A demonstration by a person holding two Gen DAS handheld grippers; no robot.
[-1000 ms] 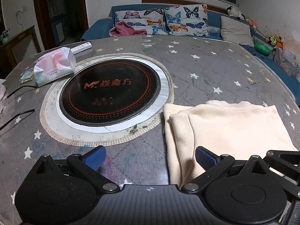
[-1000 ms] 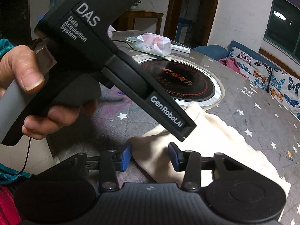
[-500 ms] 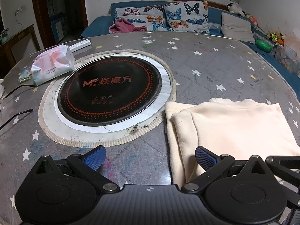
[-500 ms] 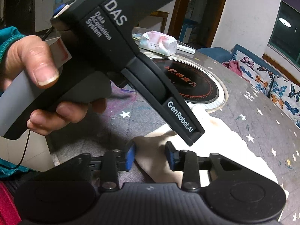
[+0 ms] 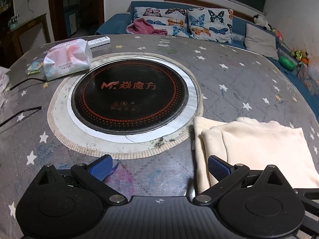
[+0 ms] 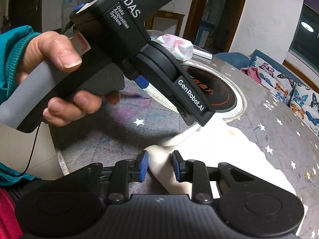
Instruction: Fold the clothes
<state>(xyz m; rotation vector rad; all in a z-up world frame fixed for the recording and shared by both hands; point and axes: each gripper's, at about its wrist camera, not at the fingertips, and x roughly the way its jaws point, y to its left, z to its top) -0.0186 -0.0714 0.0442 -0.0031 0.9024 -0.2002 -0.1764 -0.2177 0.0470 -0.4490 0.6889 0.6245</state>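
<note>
Item under inspection: one cream-coloured soft fleece garment (image 5: 259, 145), lying on the grey star-patterned tabletop (image 5: 229, 75), just beside the round black induction hob (image 5: 129, 97) set into the middle of it. One corner of the garment touches the hob's woven trim ring.

Condition of the garment: it lies flat in a rough rectangle with at least two layers showing along its near-left edge, one rolled margin set on top of another. In my judgement a first fold is in place. The stack is broad, so a further fold to halve it, and some squaring of the edges, appear to be outstanding.

Left hand-held gripper (image 5: 159, 166): jaws wide apart, nothing between them. Its right-side pad hangs over the garment's near-left edge; the pictures do not show whether it touches the cloth. The right wrist view shows this tool held in a person's hand (image 6: 59, 79) with a teal sleeve.

Right hand-held gripper (image 6: 160, 166): jaws have just been closing and now stand narrow, with a raised bunch of the cream cloth at the garment's near corner between them. Both blue pads appear to press on that bunch, so I read it as clamped on the garment.

Assessment: the job is partly done; a corner is secured, seemingly ready for the next fold.
</note>
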